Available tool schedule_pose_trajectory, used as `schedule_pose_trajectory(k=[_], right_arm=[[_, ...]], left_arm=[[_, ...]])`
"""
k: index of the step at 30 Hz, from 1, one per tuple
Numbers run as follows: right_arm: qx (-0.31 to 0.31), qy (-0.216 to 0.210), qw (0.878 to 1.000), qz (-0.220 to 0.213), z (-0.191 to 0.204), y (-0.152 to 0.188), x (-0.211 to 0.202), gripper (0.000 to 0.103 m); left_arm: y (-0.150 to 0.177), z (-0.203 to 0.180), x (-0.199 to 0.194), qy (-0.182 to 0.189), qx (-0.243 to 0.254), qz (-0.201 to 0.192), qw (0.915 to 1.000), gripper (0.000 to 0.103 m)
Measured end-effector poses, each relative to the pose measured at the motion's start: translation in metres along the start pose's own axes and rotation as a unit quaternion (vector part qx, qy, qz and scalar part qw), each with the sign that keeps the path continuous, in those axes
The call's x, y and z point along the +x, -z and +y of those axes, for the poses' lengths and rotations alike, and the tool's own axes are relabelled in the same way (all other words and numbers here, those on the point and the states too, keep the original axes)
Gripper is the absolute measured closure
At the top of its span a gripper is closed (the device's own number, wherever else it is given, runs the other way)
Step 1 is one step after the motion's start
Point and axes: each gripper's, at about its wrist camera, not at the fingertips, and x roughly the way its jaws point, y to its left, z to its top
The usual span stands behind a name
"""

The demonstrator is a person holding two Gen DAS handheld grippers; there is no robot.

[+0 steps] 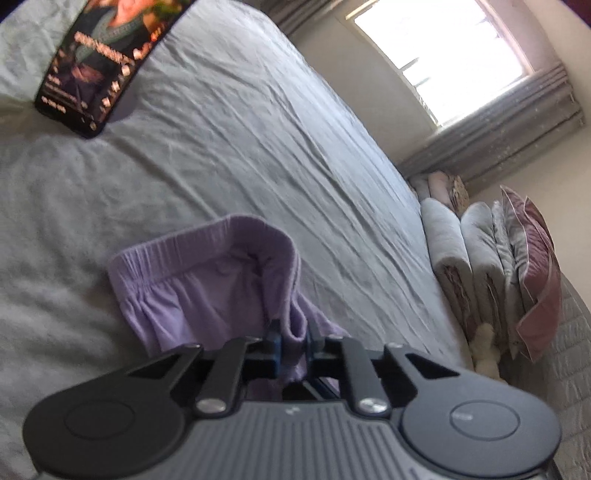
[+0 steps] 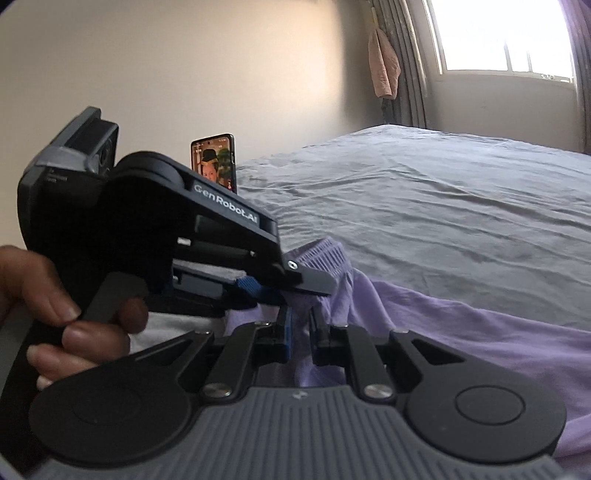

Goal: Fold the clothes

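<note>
A lilac garment (image 1: 192, 295) with an elastic waistband lies bunched on the grey bed sheet (image 1: 258, 147). In the left wrist view my left gripper (image 1: 293, 341) is shut, and a raised fold of the lilac cloth is pinched between its blue pads. The right wrist view shows the same garment (image 2: 461, 332) spreading out to the right. There my right gripper (image 2: 301, 334) is shut on a bunch of that cloth close to the waistband. The left gripper (image 2: 291, 291) comes in from the left just above it, held by a hand (image 2: 74, 321). The two grips sit close together.
A phone (image 1: 96, 66) with a lit screen stands on the bed behind the garment, also seen as the phone (image 2: 213, 162). Folded blankets and a pink pillow (image 1: 532, 273) are stacked beside the bed. A window (image 2: 506, 33) with curtains and a hanging peach cloth (image 2: 384, 62) are at the back.
</note>
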Motion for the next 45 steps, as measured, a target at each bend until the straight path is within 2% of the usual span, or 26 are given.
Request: schedule_pose_trajectory(k=[1,2,4,9,12,15,19,24,32,35,39,42,44,45], right_arm=[[-0.001,0.004,1.000,0.002,0.000,0.000,-0.001,0.081],[-0.002,0.010,1.000,0.002,0.001,0.000,-0.004,0.069],[-0.011,0.026,1.000,-0.002,0.002,0.001,-0.006,0.058],[-0.061,0.059,0.996,0.010,0.008,0.005,-0.002,0.058],[-0.104,0.090,0.990,0.019,0.012,0.009,0.002,0.058],[-0.129,0.122,0.984,0.029,0.009,0.013,0.005,0.064],[-0.135,0.171,0.975,0.041,-0.006,0.017,0.004,0.083],[-0.135,0.239,0.960,0.051,-0.038,0.019,-0.001,0.086],[-0.120,0.347,0.928,0.070,-0.099,0.025,-0.024,0.092],[-0.081,0.345,0.932,0.070,-0.115,0.023,-0.042,0.092],[-0.070,0.261,0.961,0.060,-0.105,0.013,-0.055,0.089],[-0.076,0.193,0.976,0.071,-0.088,0.015,-0.049,0.081],[-0.099,0.169,0.977,0.078,-0.076,0.018,-0.043,0.065],[-0.110,0.166,0.977,0.081,-0.072,0.020,-0.039,0.064]], left_arm=[[-0.001,-0.001,-0.002,0.000,0.001,-0.007,1.0000,0.093],[-0.002,-0.001,-0.005,0.001,0.001,-0.013,0.9999,0.094],[-0.003,-0.002,-0.008,0.004,-0.002,-0.023,0.9997,0.094],[-0.004,-0.002,-0.014,0.011,-0.013,-0.045,0.9988,0.095],[-0.004,-0.004,-0.018,0.012,-0.021,-0.066,0.9975,0.095],[-0.005,-0.005,-0.022,0.016,-0.027,-0.085,0.9959,0.096],[-0.005,-0.008,-0.028,0.022,-0.030,-0.102,0.9940,0.096],[-0.004,-0.007,-0.033,0.021,-0.029,-0.115,0.9927,0.096],[-0.008,-0.001,-0.039,0.015,-0.034,-0.125,0.9914,0.096],[-0.008,-0.001,-0.039,0.021,-0.038,-0.124,0.9913,0.096],[-0.007,-0.005,-0.037,0.020,-0.030,-0.124,0.9916,0.096],[-0.005,-0.007,-0.037,0.020,-0.026,-0.126,0.9915,0.096],[-0.004,-0.007,-0.037,0.018,-0.025,-0.127,0.9914,0.096],[-0.004,-0.007,-0.038,0.017,-0.026,-0.128,0.9913,0.096]])
